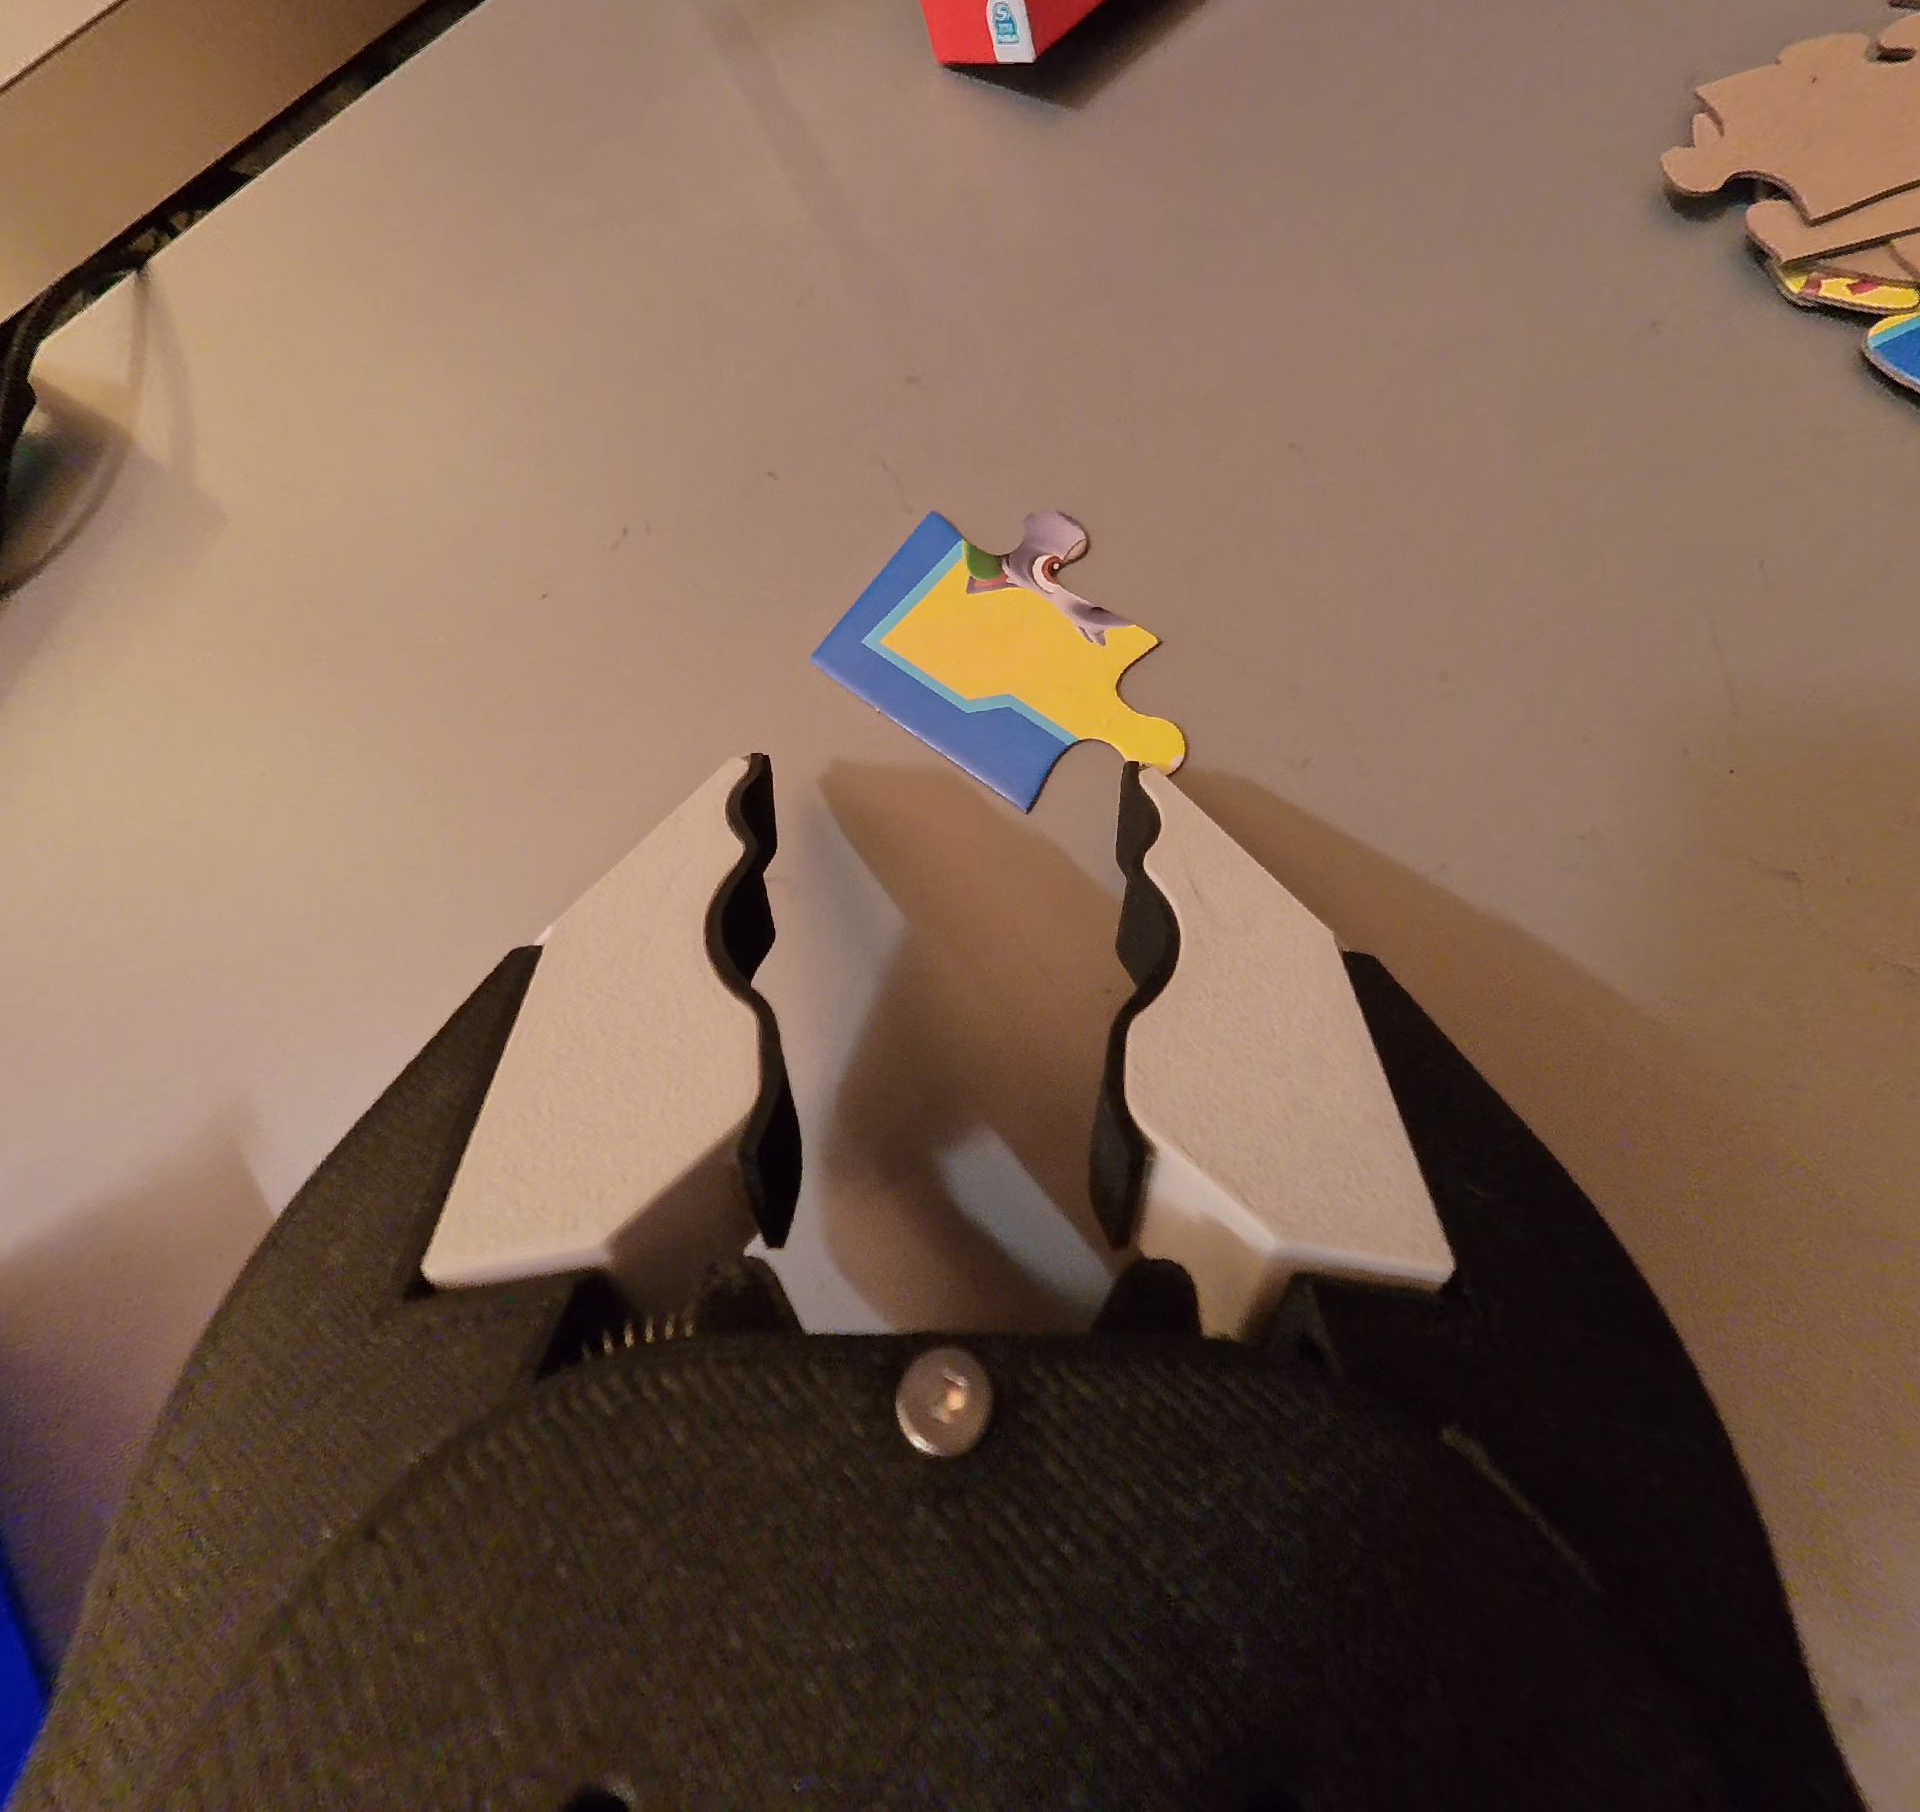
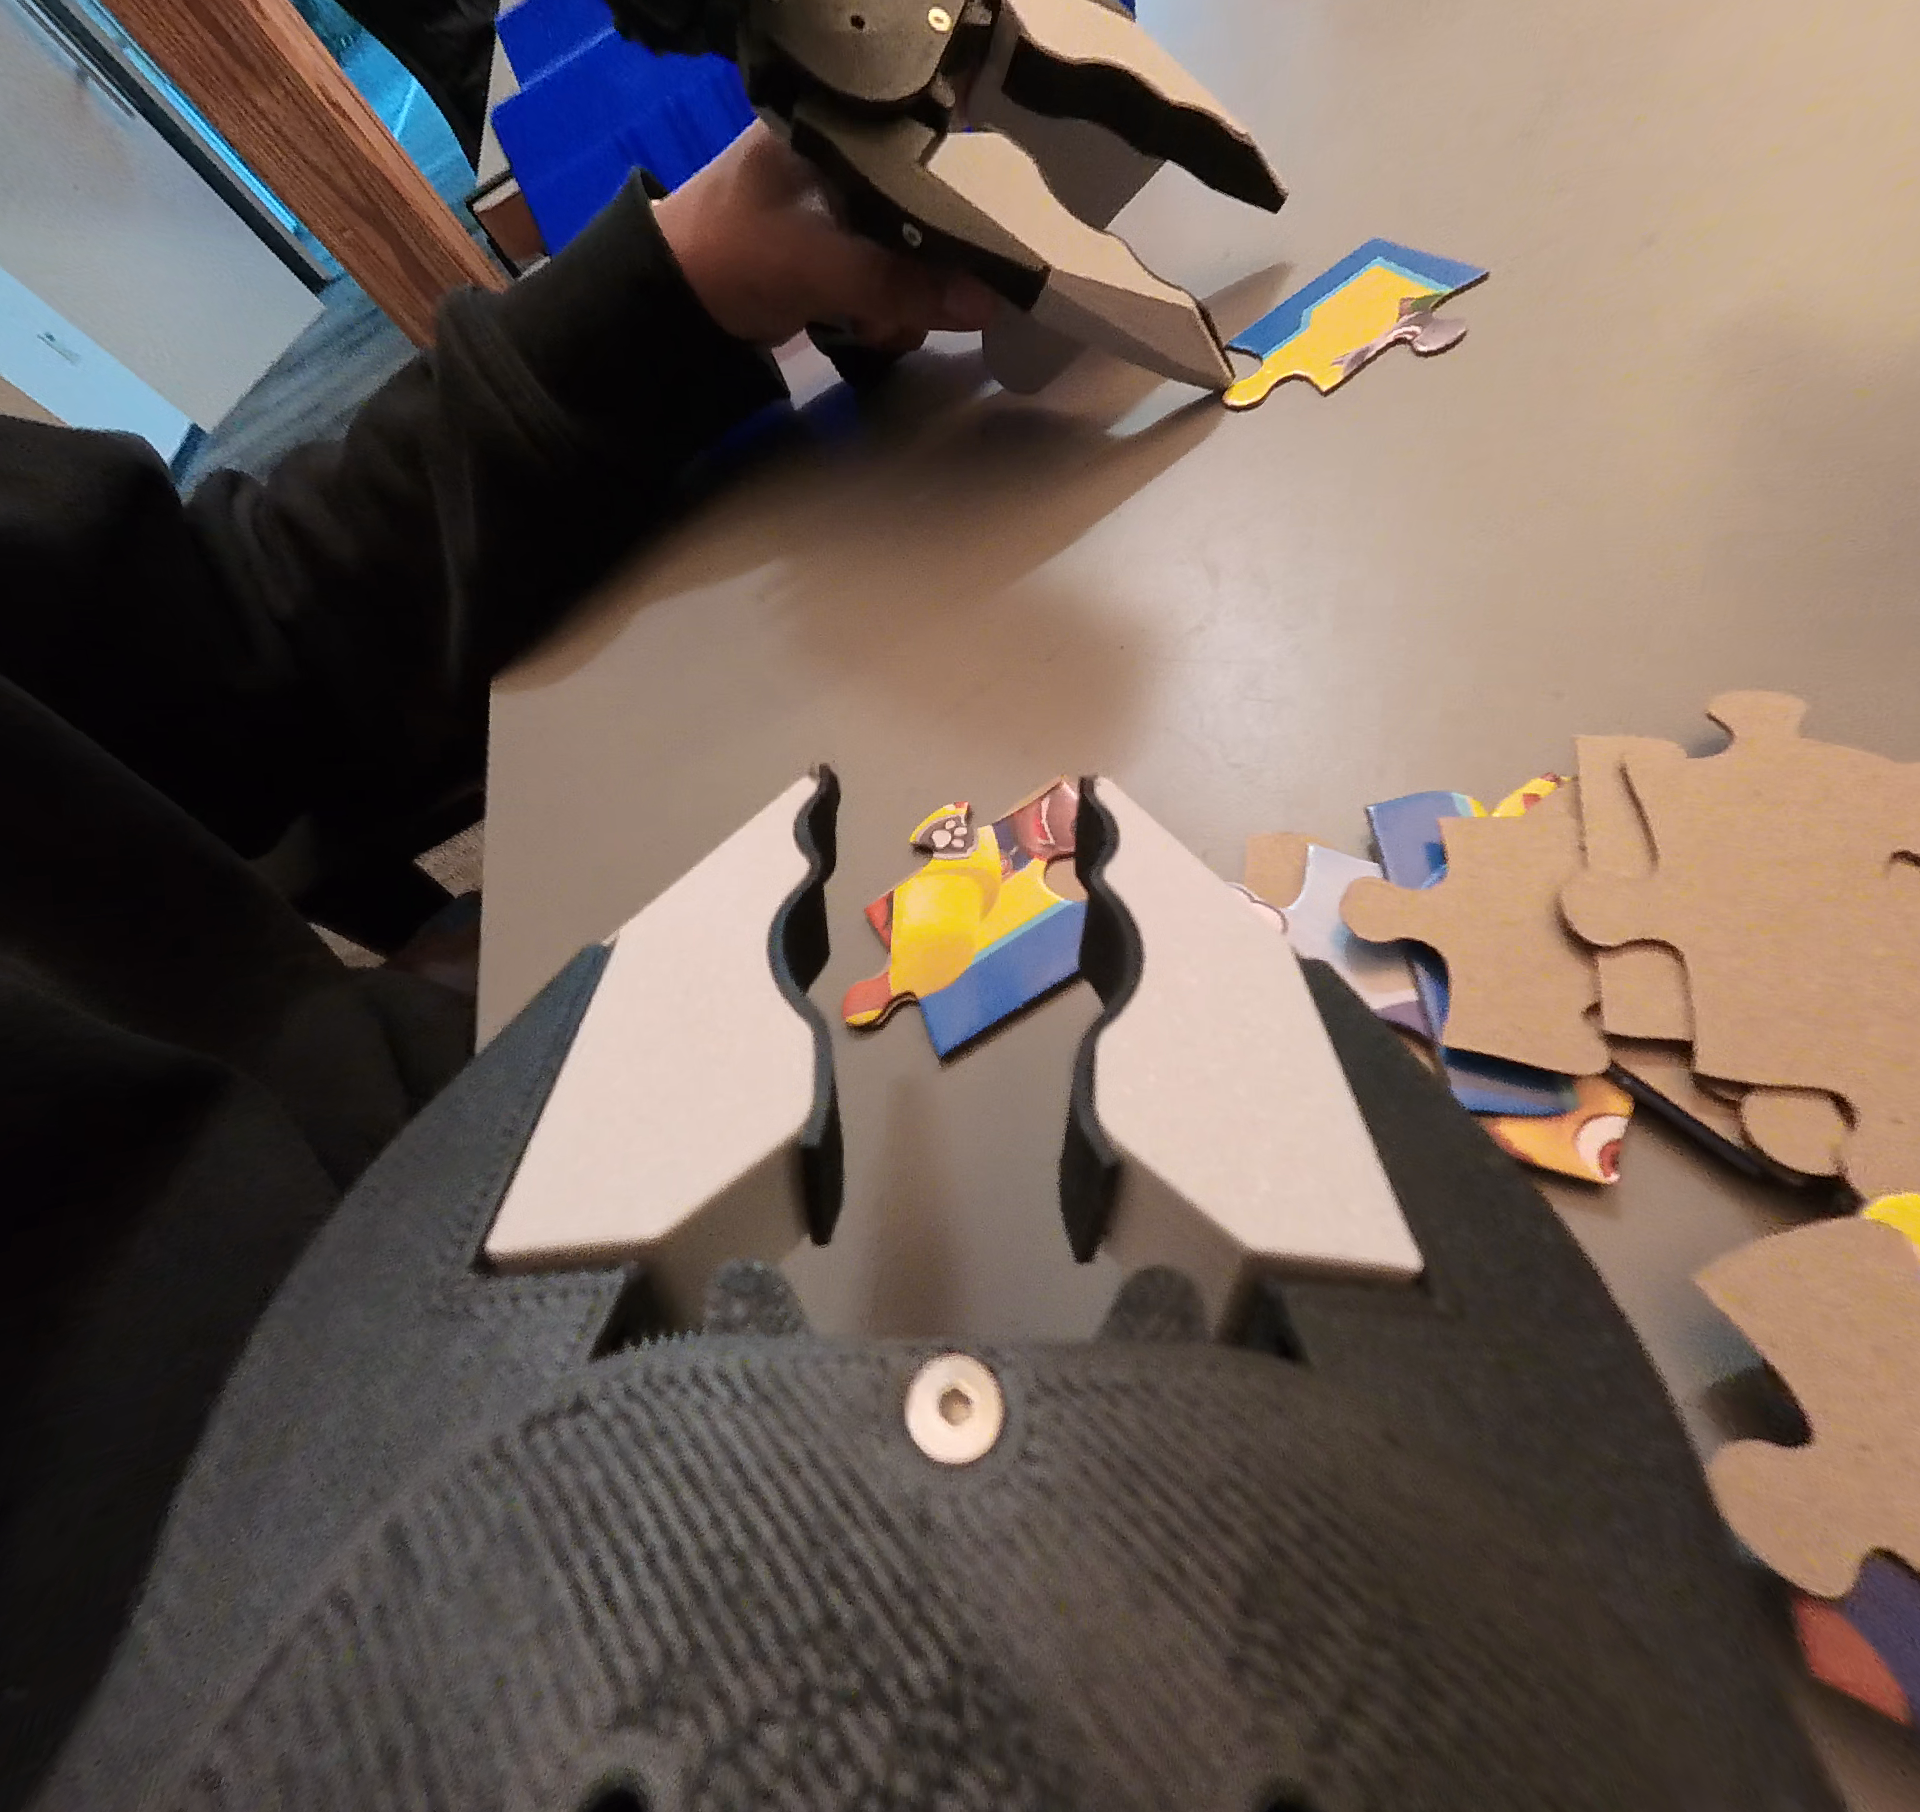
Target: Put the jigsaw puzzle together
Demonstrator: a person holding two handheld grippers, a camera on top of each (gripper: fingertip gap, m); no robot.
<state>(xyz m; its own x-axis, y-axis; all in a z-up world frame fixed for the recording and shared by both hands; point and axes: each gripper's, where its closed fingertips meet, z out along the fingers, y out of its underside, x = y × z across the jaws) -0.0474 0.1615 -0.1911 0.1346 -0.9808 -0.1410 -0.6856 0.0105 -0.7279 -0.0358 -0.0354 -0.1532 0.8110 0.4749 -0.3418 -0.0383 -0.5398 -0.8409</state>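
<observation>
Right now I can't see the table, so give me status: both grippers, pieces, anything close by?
Left gripper open, one fingertip at blue-yellow piece. Right gripper open over picture-up piece. Piece pile right.

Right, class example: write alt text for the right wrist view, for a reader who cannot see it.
The right gripper, jaws open, hovers over a colourful puzzle piece lying flat on a grey table. Farther off, the left gripper, also open, has one fingertip at a blue and yellow piece; a pile of pieces, mostly face down, lies at the right.
</observation>
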